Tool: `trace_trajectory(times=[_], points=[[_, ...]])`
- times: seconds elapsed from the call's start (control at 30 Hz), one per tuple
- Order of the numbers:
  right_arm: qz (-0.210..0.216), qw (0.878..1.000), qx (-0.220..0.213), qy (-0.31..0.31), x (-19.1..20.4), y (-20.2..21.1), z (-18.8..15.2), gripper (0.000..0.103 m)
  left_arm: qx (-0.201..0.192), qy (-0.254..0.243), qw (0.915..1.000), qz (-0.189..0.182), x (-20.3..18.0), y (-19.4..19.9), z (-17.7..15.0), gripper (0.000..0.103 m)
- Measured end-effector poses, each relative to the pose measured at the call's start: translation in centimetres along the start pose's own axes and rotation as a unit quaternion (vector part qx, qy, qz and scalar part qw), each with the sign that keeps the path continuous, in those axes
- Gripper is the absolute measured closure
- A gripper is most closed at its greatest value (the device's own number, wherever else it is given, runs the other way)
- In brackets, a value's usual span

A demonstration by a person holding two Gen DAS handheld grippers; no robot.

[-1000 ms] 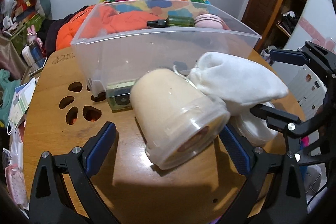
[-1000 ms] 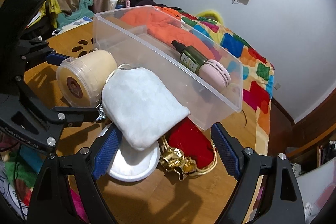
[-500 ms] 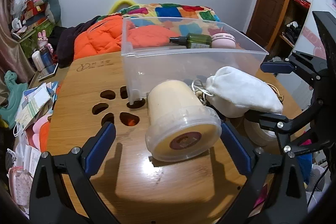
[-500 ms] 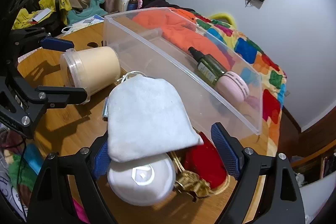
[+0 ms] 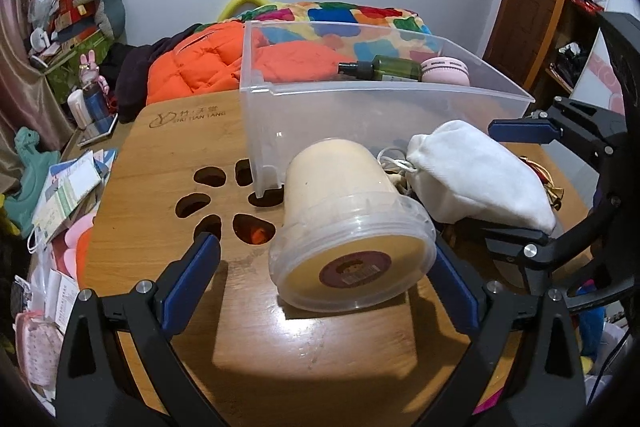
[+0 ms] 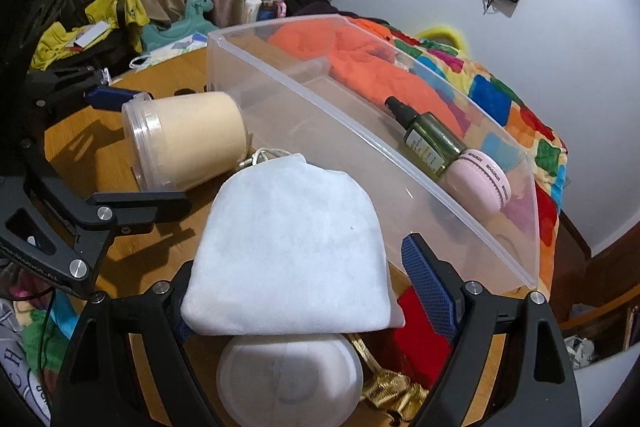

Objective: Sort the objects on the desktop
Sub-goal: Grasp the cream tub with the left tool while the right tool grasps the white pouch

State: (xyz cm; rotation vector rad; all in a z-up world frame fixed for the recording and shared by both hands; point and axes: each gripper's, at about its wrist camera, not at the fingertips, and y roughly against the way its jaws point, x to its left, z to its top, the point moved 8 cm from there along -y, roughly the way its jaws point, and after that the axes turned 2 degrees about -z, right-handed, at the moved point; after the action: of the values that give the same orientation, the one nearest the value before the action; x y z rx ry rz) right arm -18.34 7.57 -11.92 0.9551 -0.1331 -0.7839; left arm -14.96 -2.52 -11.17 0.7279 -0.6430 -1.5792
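Note:
A cream jar with a clear lid (image 5: 352, 227) lies on its side on the wooden table (image 5: 168, 163), between the wide-open fingers of my left gripper (image 5: 320, 279); it also shows in the right wrist view (image 6: 188, 143). A white drawstring pouch (image 6: 292, 255) lies between the open fingers of my right gripper (image 6: 316, 291), resting on a white round case (image 6: 288, 375). The pouch also shows in the left wrist view (image 5: 476, 175). A clear plastic bin (image 6: 360, 131) behind holds a green spray bottle (image 6: 428, 139) and a pink jar (image 6: 480, 183).
A red and gold pouch (image 6: 412, 347) lies by the bin's near wall. The table has paw-shaped cut-outs (image 5: 224, 203). Papers and clutter (image 5: 68, 195) lie beyond the left edge. A bed with an orange quilt (image 5: 200, 67) stands behind.
Both grippers have pulled back and lifted, so the jar and pouch sit lower and nearer in view. The jar's lid has turned to face my left gripper. Both stay open.

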Motion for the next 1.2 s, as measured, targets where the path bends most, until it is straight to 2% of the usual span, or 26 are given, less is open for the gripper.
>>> trace_trajectory(times=[0.03, 0.1, 0.37, 0.43, 0.5, 0.57, 1.2], points=[[0.001, 1.000, -0.007, -0.002, 0.0, 0.1, 0.0, 0.022, 0.000, 0.004, 1.0000, -0.002, 0.0, -0.1, 0.0, 0.003], [0.013, 1.000, -0.014, -0.002, 0.3, 0.2, 0.0, 0.035, 0.001, 0.008, 1.0000, 0.000, 0.0, -0.3, 0.0, 0.003], [0.022, 0.999, -0.035, -0.012, 0.7, 1.4, -0.5, 0.051, -0.018, 0.003, 0.9996, 0.023, -0.5, -0.4, 0.3, 0.003], [0.029, 0.999, -0.034, -0.024, 0.4, 1.5, -0.6, 0.052, -0.026, 0.005, 0.9994, 0.024, -0.5, -0.2, 0.4, 0.011], [0.035, 0.998, -0.030, -0.036, 0.1, 1.5, -0.5, 0.052, -0.024, 0.005, 0.9996, 0.014, -0.8, -0.2, 0.4, 0.028], [0.039, 0.998, -0.029, -0.050, -0.2, 1.6, -0.4, 0.053, -0.021, 0.002, 0.9997, 0.009, -1.1, -0.3, 0.4, 0.033], [0.097, 0.984, -0.046, -0.140, -1.7, 3.5, -0.6, 0.058, -0.032, 0.018, 0.9992, 0.014, -0.8, 0.7, -0.5, 0.034]])
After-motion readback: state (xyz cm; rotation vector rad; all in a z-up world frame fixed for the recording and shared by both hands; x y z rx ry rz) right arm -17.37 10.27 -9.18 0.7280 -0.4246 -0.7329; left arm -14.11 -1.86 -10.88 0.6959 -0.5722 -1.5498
